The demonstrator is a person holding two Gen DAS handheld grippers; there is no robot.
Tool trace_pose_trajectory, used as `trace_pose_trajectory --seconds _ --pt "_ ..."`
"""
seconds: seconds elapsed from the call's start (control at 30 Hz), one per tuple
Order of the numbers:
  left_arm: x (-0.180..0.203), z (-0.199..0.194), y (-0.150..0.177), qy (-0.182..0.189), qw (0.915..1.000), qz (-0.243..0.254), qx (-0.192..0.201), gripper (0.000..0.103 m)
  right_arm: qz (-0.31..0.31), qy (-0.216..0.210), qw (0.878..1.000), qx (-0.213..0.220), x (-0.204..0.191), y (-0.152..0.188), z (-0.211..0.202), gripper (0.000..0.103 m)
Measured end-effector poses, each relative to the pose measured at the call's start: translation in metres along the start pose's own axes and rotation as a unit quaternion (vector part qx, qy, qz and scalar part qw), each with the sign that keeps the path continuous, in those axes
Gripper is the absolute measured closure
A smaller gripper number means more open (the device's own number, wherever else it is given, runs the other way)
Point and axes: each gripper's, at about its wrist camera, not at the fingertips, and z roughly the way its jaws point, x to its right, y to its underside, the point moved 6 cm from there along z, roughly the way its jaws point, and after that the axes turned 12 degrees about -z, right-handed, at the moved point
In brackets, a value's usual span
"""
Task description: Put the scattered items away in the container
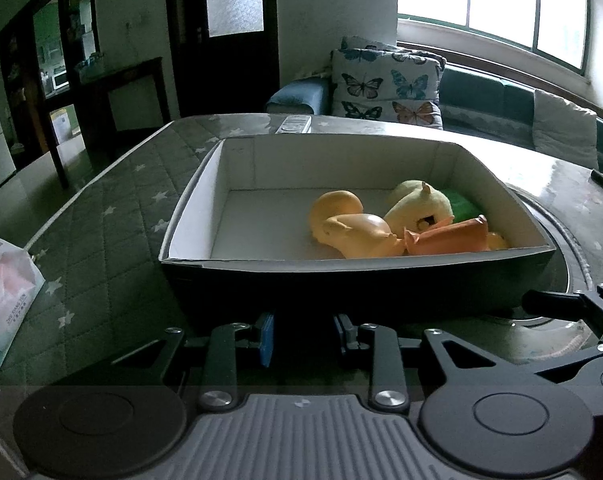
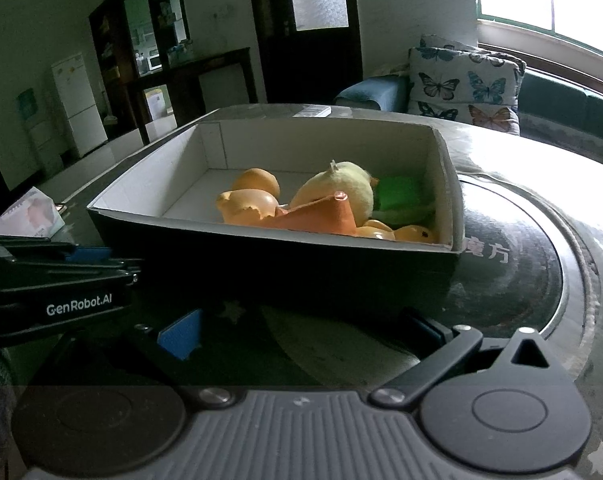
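A dark box with a white inside (image 1: 205,200) (image 2: 141,184) stands on the table. In it lie orange toy pieces (image 1: 349,228) (image 2: 253,204), a pale green pear-like toy (image 1: 417,208) (image 2: 341,188), an orange flat piece (image 1: 449,236) (image 2: 321,218) and a green item (image 1: 463,204) (image 2: 399,194). My left gripper (image 1: 305,334) is open and empty just in front of the box's near wall. My right gripper (image 2: 301,332) is open wide and empty, low before the box. The left gripper (image 2: 57,276) shows at the left of the right wrist view.
A tissue pack (image 1: 5,292) (image 2: 29,216) lies at the left on the quilted table cover (image 1: 113,216). A remote (image 1: 293,124) (image 2: 313,111) lies behind the box. A round dark cooktop (image 2: 513,280) sits at the right. A sofa with butterfly cushions (image 1: 385,84) stands behind.
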Motion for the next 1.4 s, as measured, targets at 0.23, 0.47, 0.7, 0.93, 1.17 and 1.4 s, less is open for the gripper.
trace_pose_trajectory --seconds 0.23,0.47,0.7,0.93,1.17,1.4 --pt "-0.0006 0.0002 -0.0004 -0.001 1.0 -0.002 0.0 0.072 -0.001 -0.001 1.0 0.0 -0.0008 -0.0021 0.0019 0.0" --pt "-0.0028 0.0001 -0.0011 -0.004 1.0 -0.004 0.001 0.072 -0.002 0.0 1.0 -0.001 -0.0017 -0.0025 0.0026 0.0" --pt "-0.0052 -0.0012 -0.0019 -0.005 1.0 -0.008 0.003 0.072 -0.007 0.004 1.0 -0.001 -0.0038 -0.003 0.0012 0.0" --pt "-0.0054 -0.0018 -0.002 -0.005 1.0 -0.008 0.004 0.072 -0.012 0.006 1.0 -0.002 -0.006 -0.0028 0.001 0.0" --pt "-0.0063 -0.0021 -0.0036 -0.007 0.9999 -0.01 0.005 0.072 -0.015 0.006 1.0 -0.002 -0.0072 -0.0034 -0.0001 0.0" --pt "-0.0067 -0.0031 -0.0042 -0.005 0.9999 -0.014 0.005 0.072 -0.018 0.006 1.0 0.001 -0.0078 -0.0043 -0.002 0.0"
